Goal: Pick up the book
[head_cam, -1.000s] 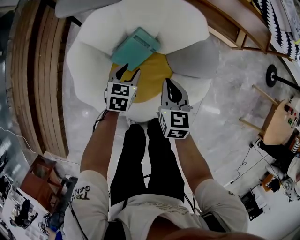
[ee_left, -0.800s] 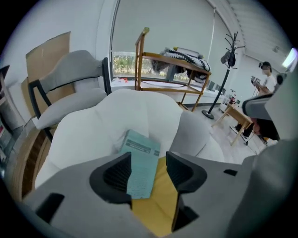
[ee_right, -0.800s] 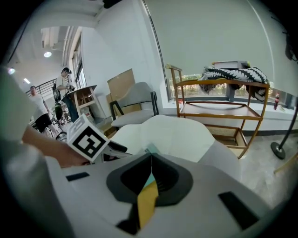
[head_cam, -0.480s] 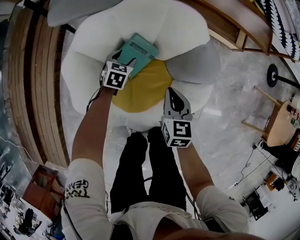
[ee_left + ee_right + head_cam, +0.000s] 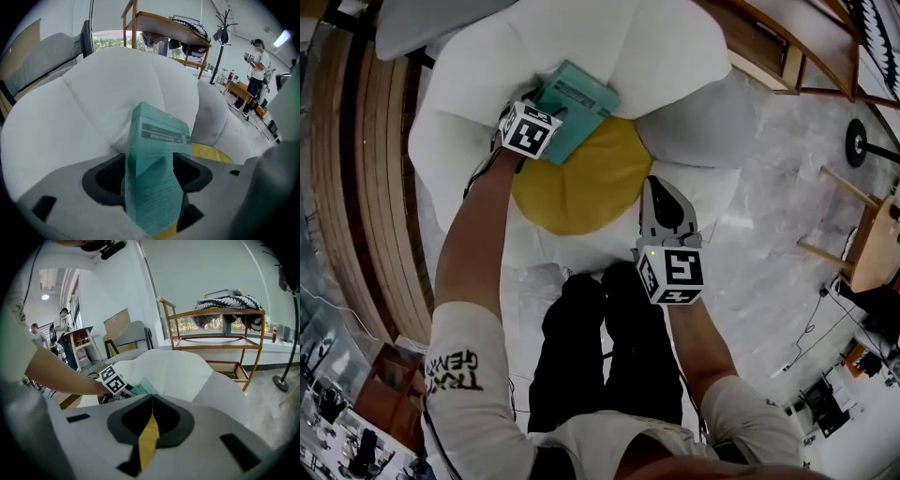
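Observation:
The book is teal and lies tilted on a white petal of a large flower-shaped cushion, beside its yellow centre. My left gripper reaches down over the book's near corner. In the left gripper view the book stands edge-on between the jaws of the left gripper, which are opening and have a gap on each side. My right gripper hovers shut over the cushion's front edge, apart from the book. In the right gripper view the tips of the right gripper meet with nothing between them.
A grey petal lies right of the yellow centre. A wooden slatted bench runs along the left and a wooden shelf rack stands at the back right. My legs are just before the cushion. A person stands far off.
The left gripper has gone forward and down from the yellow centre to the book, and its jaws have widened around the book's corner. The right gripper has sunk a little.

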A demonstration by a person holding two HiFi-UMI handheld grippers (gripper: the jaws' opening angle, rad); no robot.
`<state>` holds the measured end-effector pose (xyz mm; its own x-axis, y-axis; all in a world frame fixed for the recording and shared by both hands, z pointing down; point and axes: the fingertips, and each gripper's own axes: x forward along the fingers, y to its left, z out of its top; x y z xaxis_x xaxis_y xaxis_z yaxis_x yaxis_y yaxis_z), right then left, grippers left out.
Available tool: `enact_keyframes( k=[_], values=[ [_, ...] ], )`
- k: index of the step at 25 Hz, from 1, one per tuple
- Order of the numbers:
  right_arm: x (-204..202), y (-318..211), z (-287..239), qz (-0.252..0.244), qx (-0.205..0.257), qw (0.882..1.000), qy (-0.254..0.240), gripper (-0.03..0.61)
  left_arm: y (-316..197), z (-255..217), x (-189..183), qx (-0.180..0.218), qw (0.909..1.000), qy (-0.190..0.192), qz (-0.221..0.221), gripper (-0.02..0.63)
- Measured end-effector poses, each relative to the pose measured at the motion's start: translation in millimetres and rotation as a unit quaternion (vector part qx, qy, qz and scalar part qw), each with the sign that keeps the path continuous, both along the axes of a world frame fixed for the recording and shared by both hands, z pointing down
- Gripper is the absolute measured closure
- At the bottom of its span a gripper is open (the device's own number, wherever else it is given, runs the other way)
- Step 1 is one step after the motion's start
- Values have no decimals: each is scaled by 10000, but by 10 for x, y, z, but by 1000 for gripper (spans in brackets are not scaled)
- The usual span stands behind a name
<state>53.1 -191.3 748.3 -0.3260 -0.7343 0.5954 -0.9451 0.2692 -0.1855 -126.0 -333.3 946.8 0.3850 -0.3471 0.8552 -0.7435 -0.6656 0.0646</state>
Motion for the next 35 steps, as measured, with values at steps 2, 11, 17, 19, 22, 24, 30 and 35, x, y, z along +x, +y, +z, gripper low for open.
enact_keyframes(
  k=[2, 11, 17, 19, 22, 24, 30, 35],
  values=[
    [2, 33, 25, 6, 3, 10000, 32, 551, -5, 82, -38, -93, 10000, -14, 20, 299],
    [1, 34, 109, 42, 61, 9999, 77, 551, -4, 204, -169, -733, 9953, 487, -397, 272],
    [38, 67, 151, 143, -27, 9999, 55, 551, 122, 250, -130, -780, 9969, 71, 118, 270],
    [52, 110, 145, 167, -72, 9998, 18, 551, 195, 234, -97, -845, 9959, -151, 281, 283],
    [46, 165, 98, 162, -113, 9998, -21, 551, 290, 203, -22, -959, 9937, -364, 449, 316],
    [42, 179, 58, 170, -130, 9998, -37, 551, 380, 217, 68, -1011, 9920, -384, 657, 346],
    [37, 180, -130, 164, -215, 9996, -82, 551, 623, 71, 217, -1012, 9904, -617, 707, 394],
    [95, 127, -500, 104, -131, 9999, -33, 551, 774, -203, 242, -779, 9897, -923, 767, 414]
  ],
)
